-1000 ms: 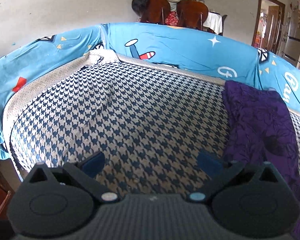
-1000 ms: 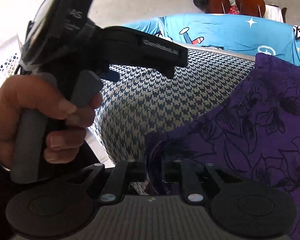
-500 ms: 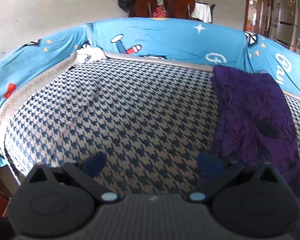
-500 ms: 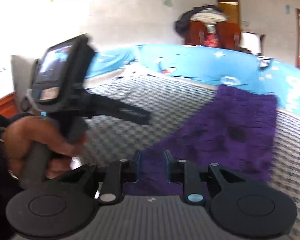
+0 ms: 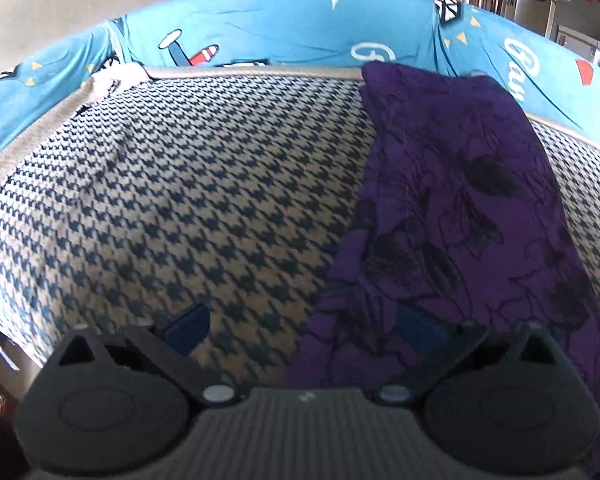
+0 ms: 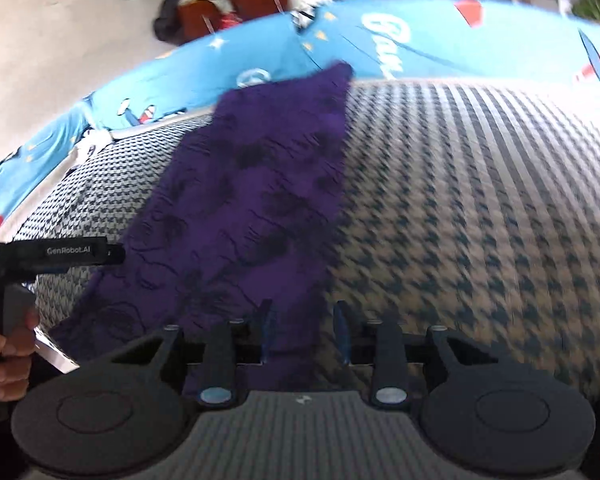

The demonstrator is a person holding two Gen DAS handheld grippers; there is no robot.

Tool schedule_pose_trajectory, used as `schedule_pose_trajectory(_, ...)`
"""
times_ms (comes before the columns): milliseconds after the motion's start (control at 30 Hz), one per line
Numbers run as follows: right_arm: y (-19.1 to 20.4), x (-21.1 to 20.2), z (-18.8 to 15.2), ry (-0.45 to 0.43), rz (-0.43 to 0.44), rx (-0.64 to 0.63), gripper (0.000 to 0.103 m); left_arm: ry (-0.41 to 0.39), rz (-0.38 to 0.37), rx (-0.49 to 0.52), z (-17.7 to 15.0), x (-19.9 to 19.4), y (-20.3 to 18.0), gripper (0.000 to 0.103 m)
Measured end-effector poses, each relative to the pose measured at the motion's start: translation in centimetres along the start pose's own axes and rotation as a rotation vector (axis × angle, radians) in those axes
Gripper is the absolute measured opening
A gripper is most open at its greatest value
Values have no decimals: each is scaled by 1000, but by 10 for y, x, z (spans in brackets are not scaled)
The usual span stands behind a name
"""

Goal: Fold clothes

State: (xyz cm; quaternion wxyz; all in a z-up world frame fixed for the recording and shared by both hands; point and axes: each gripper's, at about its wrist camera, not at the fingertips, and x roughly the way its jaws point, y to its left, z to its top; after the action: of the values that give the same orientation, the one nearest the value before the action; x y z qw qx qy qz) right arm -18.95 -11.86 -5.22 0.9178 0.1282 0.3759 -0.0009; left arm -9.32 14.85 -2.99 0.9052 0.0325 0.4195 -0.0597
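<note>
Surface: houndstooth blanket (image 5: 188,184), navy on cream, spread over a bed or table; a pale woven border runs along its far edge.
Beyond it: blue printed sheet (image 5: 284,28) with planes, stars and white lettering, hanging behind the blanket from nine o'clock round to three o'clock in the left wrist view.
Background: bare pale wall; wooden chairs (image 6: 228,4) draped with dark and light clothes at about eleven o'clock in the right wrist view; a doorway and a fridge at one to two o'clock in the left wrist view.
Task item: purple garment (image 5: 452,216) with a black floral print, laid flat in one long strip on the blanket. In the left wrist view it runs from the far border at one o'clock down to the near edge at five o'clock.
Left gripper (image 5: 300,324): fingers spread wide, nothing between the pads. Its right blue pad (image 5: 416,324) is over the garment's near end, the left pad over bare blanket; contact cannot be told.
Right gripper (image 6: 302,330): jaws have just been opening; a narrow gap shows now. The garment's near right edge lies in that gap, and the pads do not press it.
Person: a hand (image 6: 4,340) at eight o'clock in the right wrist view grips the left tool's handle.
Sharpness: right wrist view is motion-blurred.
</note>
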Motion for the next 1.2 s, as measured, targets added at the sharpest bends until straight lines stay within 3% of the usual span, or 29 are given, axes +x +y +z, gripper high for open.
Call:
schedule_pose_trajectory(300,-9,3,-18,116,81,76,33,-4,1,33,-6,5,-12,103)
schedule_pose_trajectory(400,-6,5,-20,107,70,71,32,-1,3,45,-8,6,-16,103)
schedule_pose_trajectory(467,-5,5,-21,101,68,68,13,1,5,53,-9,7,-19,103)
schedule_pose_trajectory(567,0,0,-22,102,55,23,7,2,13,54,-9,7,-20,103)
schedule_pose_trajectory(767,13,-20,-28,126,36,-93,6,-2,29,48,-7,7,-20,103)
schedule_pose_trajectory(967,5,-26,-21,106,49,-51,7,-33,40,65,-1,5,-25,103)
schedule_pose_trajectory(1200,-8,-40,11,21,53,-67,13,-35,1,40,20,11,-35,103)
